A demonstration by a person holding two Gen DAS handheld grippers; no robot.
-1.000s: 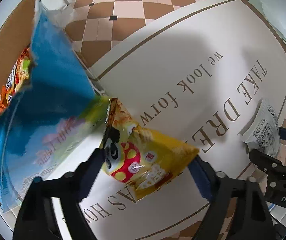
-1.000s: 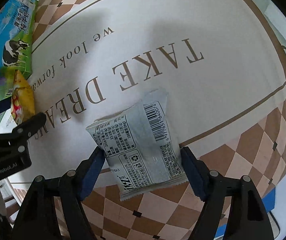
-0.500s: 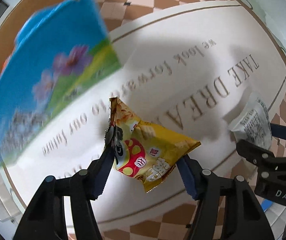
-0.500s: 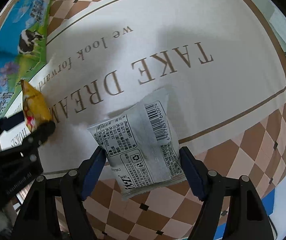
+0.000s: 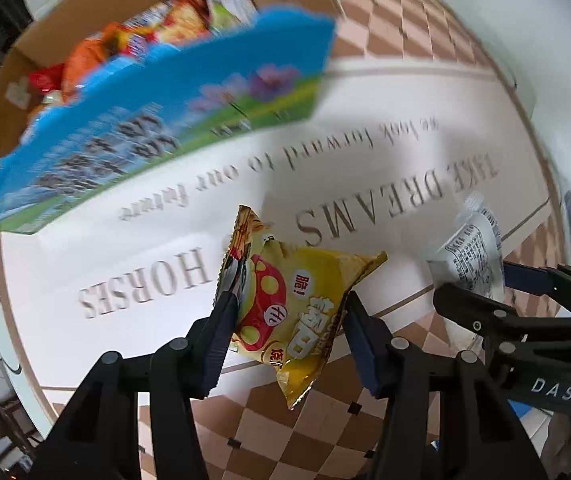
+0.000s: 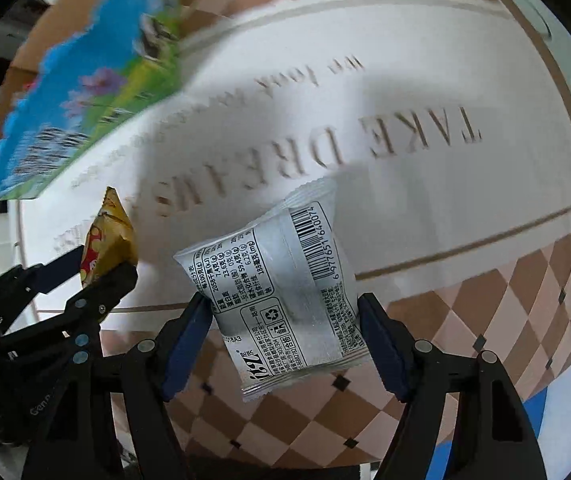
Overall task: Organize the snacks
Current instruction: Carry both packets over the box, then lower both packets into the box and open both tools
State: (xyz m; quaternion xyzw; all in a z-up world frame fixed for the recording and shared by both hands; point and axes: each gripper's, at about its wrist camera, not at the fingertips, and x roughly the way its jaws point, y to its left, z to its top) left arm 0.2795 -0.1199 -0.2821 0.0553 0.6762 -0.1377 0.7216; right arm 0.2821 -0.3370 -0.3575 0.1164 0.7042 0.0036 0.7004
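Note:
My left gripper (image 5: 289,312) is shut on a yellow snack bag (image 5: 297,300) with a red mushroom print and holds it above the table. My right gripper (image 6: 285,312) is shut on a silver-white snack packet (image 6: 285,276) with a barcode, also lifted. Each gripper shows in the other's view: the right one with its packet (image 5: 471,248), the left one with the yellow bag (image 6: 105,240). A cardboard box (image 5: 133,4) with several colourful snack bags (image 5: 157,28) stands at the far left.
A large blue and green bag (image 5: 157,120) lies at the box's edge, blurred; it also shows in the right wrist view (image 6: 85,88). The table has a white mat (image 5: 365,120) with lettering, bordered by a brown checkered cloth (image 5: 269,436).
Both grippers have lifted with their snacks and swung left toward the cardboard box, whose contents have come into the left wrist view. Both grips are unchanged.

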